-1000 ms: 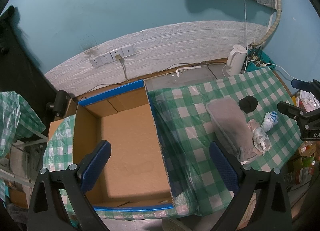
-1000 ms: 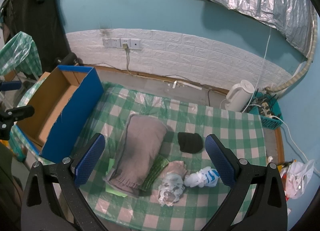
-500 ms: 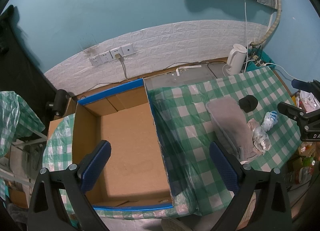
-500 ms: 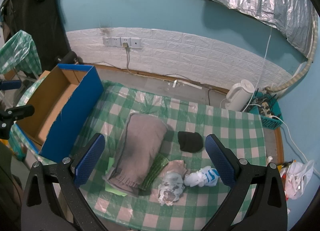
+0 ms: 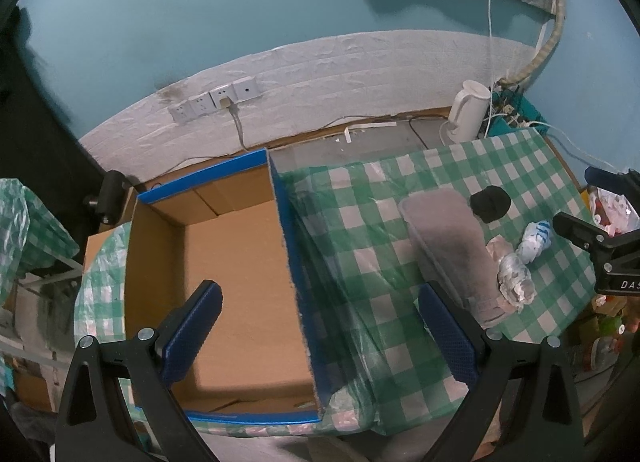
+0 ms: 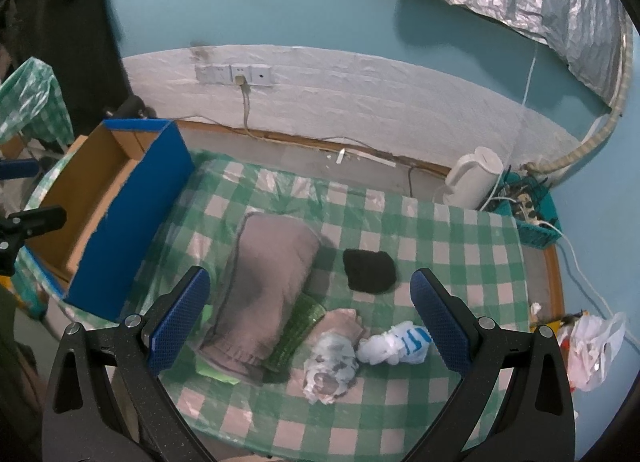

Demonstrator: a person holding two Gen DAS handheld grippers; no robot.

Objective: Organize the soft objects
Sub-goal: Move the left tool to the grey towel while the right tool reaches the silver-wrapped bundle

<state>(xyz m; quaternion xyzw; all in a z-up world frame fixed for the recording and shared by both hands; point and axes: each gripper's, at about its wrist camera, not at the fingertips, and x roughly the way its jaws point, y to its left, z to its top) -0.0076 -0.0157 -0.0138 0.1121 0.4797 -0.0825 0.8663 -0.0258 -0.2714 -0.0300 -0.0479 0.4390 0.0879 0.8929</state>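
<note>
Right wrist view: the soft pile, grey towel [image 6: 268, 282] and socks [image 6: 394, 344], lies below your wide-open, empty right gripper [image 6: 310, 316]. Your left gripper [image 5: 320, 330], equally spread and empty, hovers over the box [image 5: 224, 282]. Nothing has shifted; sorting remains unstarted.

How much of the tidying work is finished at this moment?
Nothing looks done: the cardboard box is empty. Nothing is in hand: the left tool and right tool are open. Left on the table: the grey towel, black cloth, green cloth and small bundles.
</note>
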